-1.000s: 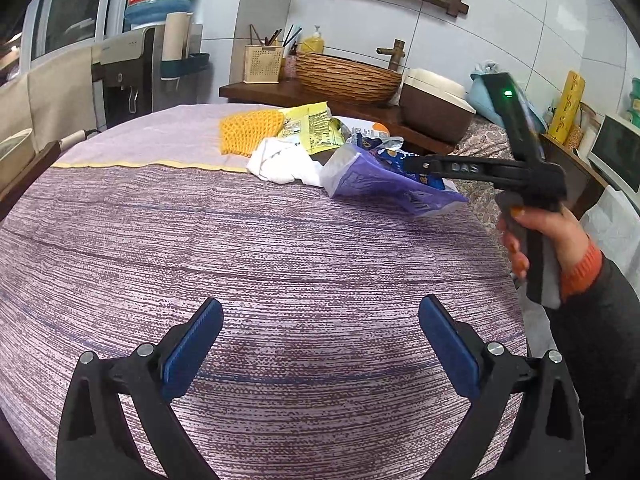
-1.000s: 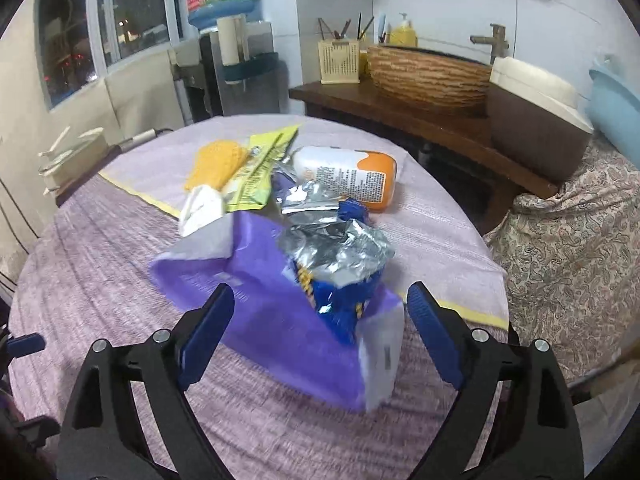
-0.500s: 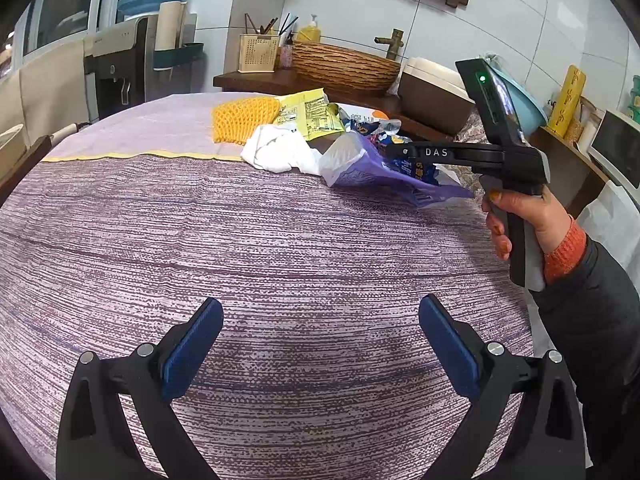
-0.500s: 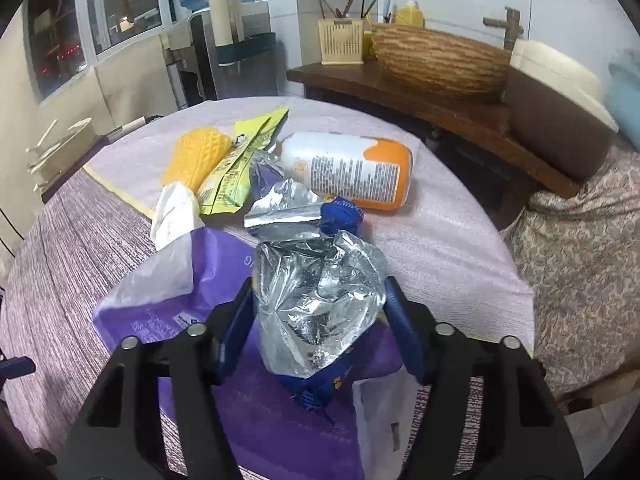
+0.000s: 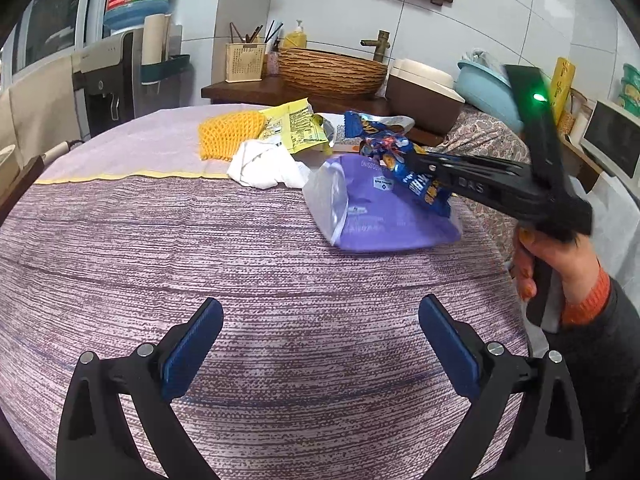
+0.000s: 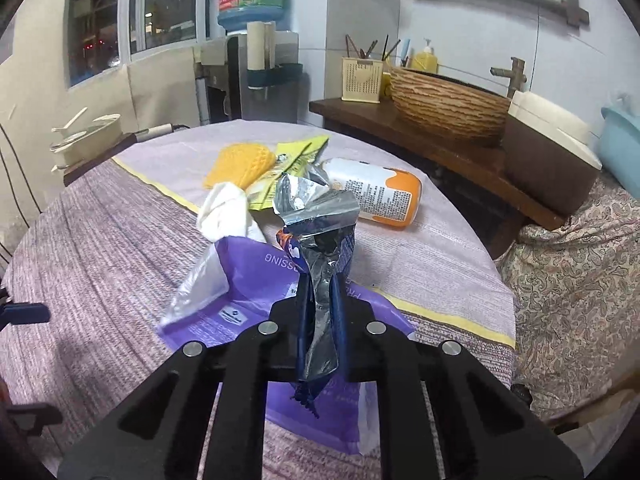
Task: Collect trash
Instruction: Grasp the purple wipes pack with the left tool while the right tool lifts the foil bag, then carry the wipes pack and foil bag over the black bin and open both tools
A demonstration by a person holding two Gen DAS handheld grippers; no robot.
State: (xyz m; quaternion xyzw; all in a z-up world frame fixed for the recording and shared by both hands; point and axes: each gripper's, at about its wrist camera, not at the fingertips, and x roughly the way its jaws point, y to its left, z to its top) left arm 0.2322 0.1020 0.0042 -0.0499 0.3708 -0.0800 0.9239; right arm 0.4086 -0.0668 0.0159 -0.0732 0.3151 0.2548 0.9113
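Note:
My right gripper [image 6: 320, 320] is shut on a crumpled blue and silver snack wrapper [image 6: 320, 240] and holds it above a purple plastic bag [image 6: 256, 296] on the table. The left wrist view shows that gripper [image 5: 404, 162] with the wrapper [image 5: 416, 176] over the purple bag [image 5: 376, 212]. My left gripper [image 5: 320, 348] is open and empty above the striped tablecloth, near the front edge. Behind the bag lie a white tissue [image 6: 228, 212], a yellow net [image 6: 240, 164], a yellow-green packet [image 6: 288, 160] and a white and orange bottle [image 6: 380, 196] on its side.
The round table [image 5: 200, 264] has a purple striped cloth. Behind it stands a wooden counter [image 6: 440, 148] with a woven basket [image 6: 444, 108], a utensil holder and a brown box. A water dispenser [image 6: 248, 76] stands at the back left. A patterned cloth covers furniture [image 6: 572, 280] at right.
My right gripper moved in over the purple bag, closed on the snack wrapper and lifted it. My left gripper stayed open and moved only slightly.

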